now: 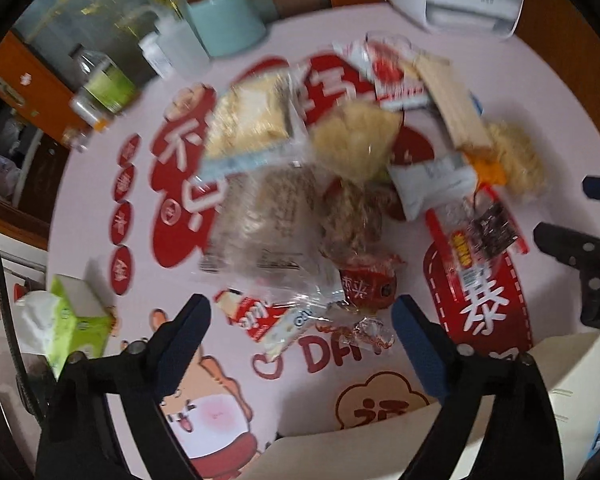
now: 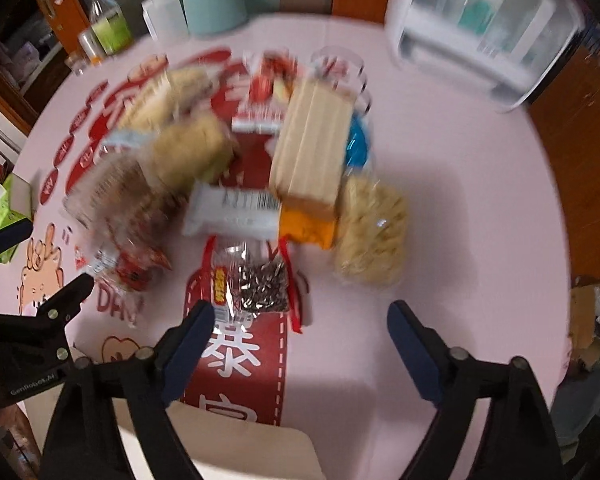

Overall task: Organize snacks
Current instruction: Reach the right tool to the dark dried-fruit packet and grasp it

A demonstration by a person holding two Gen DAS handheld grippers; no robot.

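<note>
Snack pile (image 1: 324,168) heaped mid-table on pink printed cloth (image 2: 460,200); packets overlap, blurred. Left gripper (image 1: 300,332) above near edge of pile, fingers spread, nothing between them. Right gripper (image 2: 300,336) above seed packet (image 2: 256,284), fingers spread, empty. Tissue box (image 1: 80,316) at left. White box (image 2: 236,452) just below grippers.

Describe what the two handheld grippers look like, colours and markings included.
Both the left gripper and the right gripper have black angular plastic arms with small silver bolts, tipped with dark blue pads. Small white lettering marks the left one's body in the right wrist view. A black cable hangs beside the left gripper.
</note>
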